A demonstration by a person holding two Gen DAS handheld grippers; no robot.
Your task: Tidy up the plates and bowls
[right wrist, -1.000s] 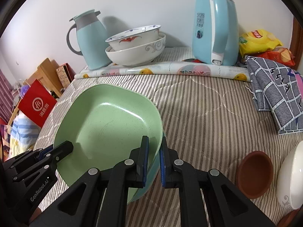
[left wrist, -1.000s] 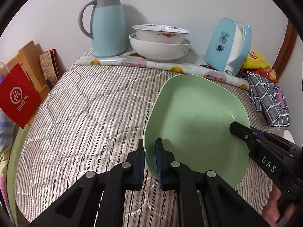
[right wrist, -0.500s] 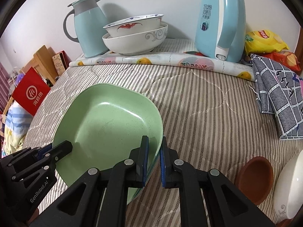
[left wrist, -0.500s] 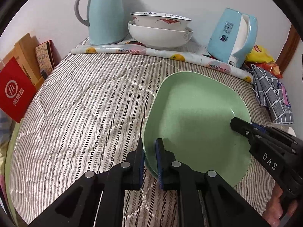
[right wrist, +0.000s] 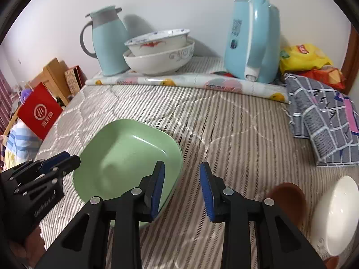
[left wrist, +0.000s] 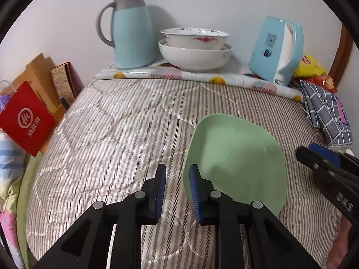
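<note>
A pale green squarish plate (left wrist: 235, 161) (right wrist: 128, 157) lies on the striped quilted cover. My left gripper (left wrist: 177, 179) is at the plate's left rim, jaws opening, with only the cover showing between its pads. My right gripper (right wrist: 182, 179) is at the plate's right rim, jaws opening wider. That rim edges into the gap below the pads, which do not press on it. Each gripper shows in the other's view, the right gripper (left wrist: 325, 163) and the left gripper (right wrist: 44, 170). Two white patterned bowls (left wrist: 194, 49) (right wrist: 157, 51) sit nested at the back.
A light blue thermos jug (left wrist: 132, 29) and a blue kettle (left wrist: 276, 49) flank the stacked bowls. A checked cloth (right wrist: 325, 116) and snack bags (right wrist: 303, 56) lie at the right. A brown bowl (right wrist: 287, 195) and a white bowl (right wrist: 336, 215) sit near right. A red bag (left wrist: 27, 116) hangs off the left edge.
Both grippers were shut on the green plate's rims; now both have parted and let it go. The plate rests on the cover, and the right gripper has pulled back a little.
</note>
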